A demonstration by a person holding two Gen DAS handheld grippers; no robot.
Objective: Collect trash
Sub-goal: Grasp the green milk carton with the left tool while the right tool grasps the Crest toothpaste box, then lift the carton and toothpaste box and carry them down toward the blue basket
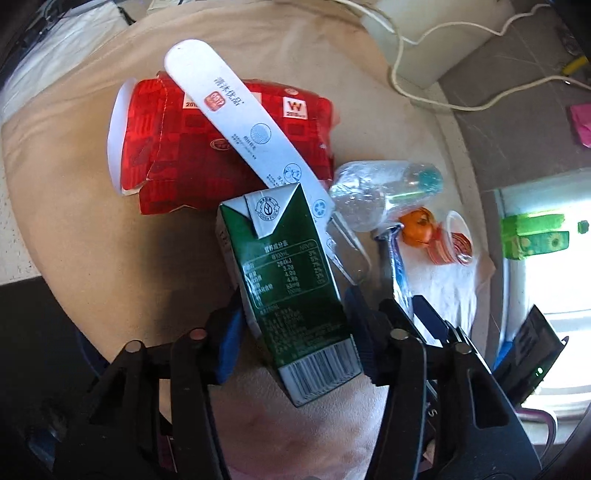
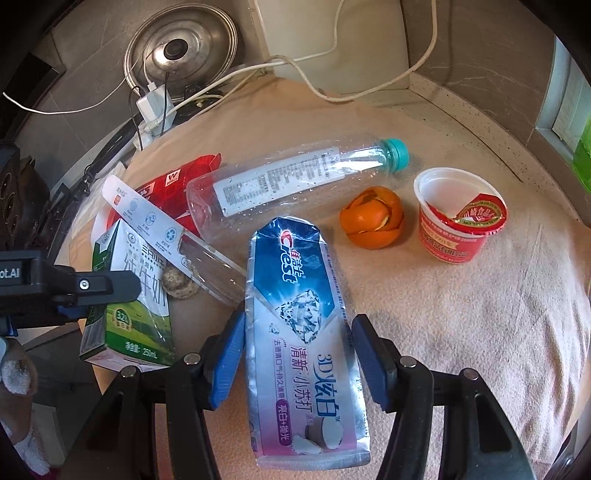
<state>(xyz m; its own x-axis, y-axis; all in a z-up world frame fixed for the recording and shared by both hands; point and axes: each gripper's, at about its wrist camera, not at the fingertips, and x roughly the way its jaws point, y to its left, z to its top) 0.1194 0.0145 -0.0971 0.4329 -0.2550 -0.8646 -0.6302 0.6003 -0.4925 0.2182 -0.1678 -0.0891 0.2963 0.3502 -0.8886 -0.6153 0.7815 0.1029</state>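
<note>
My left gripper point(image 1: 291, 317) is shut on a green milk carton point(image 1: 288, 280), held above the beige cloth; it also shows in the right wrist view point(image 2: 129, 295). My right gripper point(image 2: 299, 332) is shut on a flattened Crest toothpaste tube point(image 2: 303, 332), seen edge-on in the left wrist view point(image 1: 397, 266). On the cloth lie a red carton point(image 1: 221, 144), a long white toothbrush pack point(image 1: 243, 125), a clear plastic bottle point(image 2: 288, 184), an orange peel point(image 2: 371, 218) and a red yogurt cup point(image 2: 458, 218).
The beige cloth point(image 2: 461, 332) covers a counter. A metal pot lid point(image 2: 181, 48), a charger with white cables point(image 2: 155, 103) and a white appliance point(image 2: 328, 33) stand at the back. A window sill with a green box point(image 1: 532, 236) is at the right.
</note>
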